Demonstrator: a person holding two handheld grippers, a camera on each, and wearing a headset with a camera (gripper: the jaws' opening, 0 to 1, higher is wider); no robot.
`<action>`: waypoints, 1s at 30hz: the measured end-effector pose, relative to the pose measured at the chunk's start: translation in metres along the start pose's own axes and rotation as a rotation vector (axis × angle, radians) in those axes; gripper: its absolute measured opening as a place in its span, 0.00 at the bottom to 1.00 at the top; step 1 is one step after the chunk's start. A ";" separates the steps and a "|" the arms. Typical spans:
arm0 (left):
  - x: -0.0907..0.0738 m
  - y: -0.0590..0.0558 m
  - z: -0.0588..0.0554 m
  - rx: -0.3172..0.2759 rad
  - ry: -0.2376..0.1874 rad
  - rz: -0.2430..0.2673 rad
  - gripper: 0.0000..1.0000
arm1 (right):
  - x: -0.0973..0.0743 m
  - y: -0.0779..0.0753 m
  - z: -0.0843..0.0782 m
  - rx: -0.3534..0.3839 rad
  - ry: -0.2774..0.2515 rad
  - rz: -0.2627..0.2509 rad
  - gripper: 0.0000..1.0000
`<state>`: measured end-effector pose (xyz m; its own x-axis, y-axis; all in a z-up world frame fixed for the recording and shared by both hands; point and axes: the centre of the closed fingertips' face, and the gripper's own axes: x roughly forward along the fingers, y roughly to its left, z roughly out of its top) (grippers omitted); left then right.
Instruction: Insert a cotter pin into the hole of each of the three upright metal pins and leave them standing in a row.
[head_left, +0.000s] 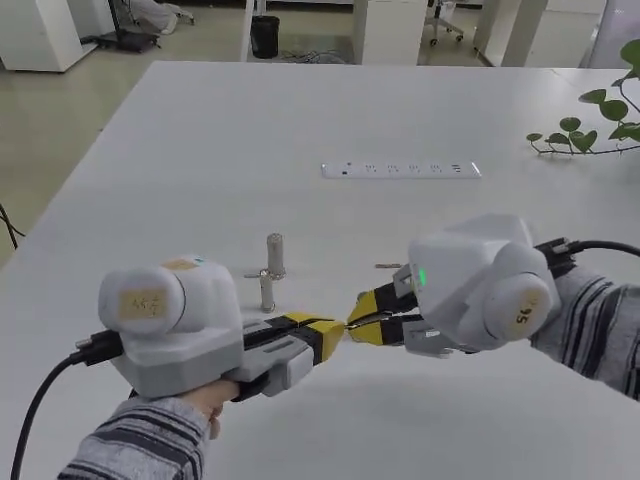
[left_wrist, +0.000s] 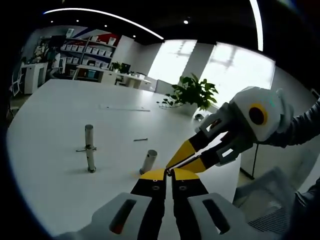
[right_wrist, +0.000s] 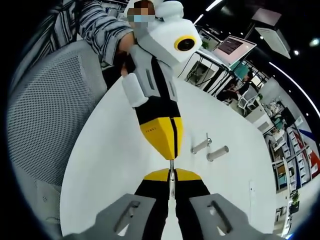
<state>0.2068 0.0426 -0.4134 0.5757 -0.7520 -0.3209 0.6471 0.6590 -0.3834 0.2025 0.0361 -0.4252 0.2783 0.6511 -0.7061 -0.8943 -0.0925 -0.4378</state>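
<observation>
I see both grippers raised above the white surface (head_left: 470, 410), tip to tip. The fingers of the right gripper (right_wrist: 171, 176) are closed on a thin cotter pin (right_wrist: 171, 166), which sticks out straight ahead of them. The fingers of the left gripper (head_left: 325, 335) are pressed together, with almost no gap. The free end of the pin reaches their tips, but I cannot tell if they really pinch it. In the head view, the right gripper (head_left: 365, 325) meets the left one just in front of me.

Beyond the left fingers and to their left, 2 metal pins stand on the surface. The pinned metal pin (left_wrist: 89, 147) already has a small cotter pin across its middle. The bare metal pin (left_wrist: 148, 161) is near it and closer to the left fingertips. They stand apart, not touching.

A loose cotter pin (left_wrist: 140, 139) lies flat on the surface behind the 2 pins. Further beyond the fingers there is a white power strip (head_left: 400, 170), and a plant (left_wrist: 192, 92) stands at the far edge. A mesh chair (right_wrist: 45, 125) is to the left of the right fingers in the right gripper view.
</observation>
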 end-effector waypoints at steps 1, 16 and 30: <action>0.000 0.000 0.000 0.005 -0.001 -0.001 0.00 | 0.000 0.000 0.000 0.011 -0.005 -0.002 0.00; -0.004 -0.014 0.007 0.227 0.001 -0.079 0.00 | -0.004 0.000 -0.009 0.144 0.002 0.001 0.00; -0.005 -0.011 0.003 0.294 0.039 -0.097 0.00 | -0.007 0.004 -0.007 0.104 0.002 0.022 0.00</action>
<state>0.1984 0.0396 -0.4046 0.4883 -0.8078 -0.3302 0.8181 0.5555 -0.1490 0.1999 0.0259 -0.4257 0.2588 0.6481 -0.7163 -0.9318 -0.0278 -0.3618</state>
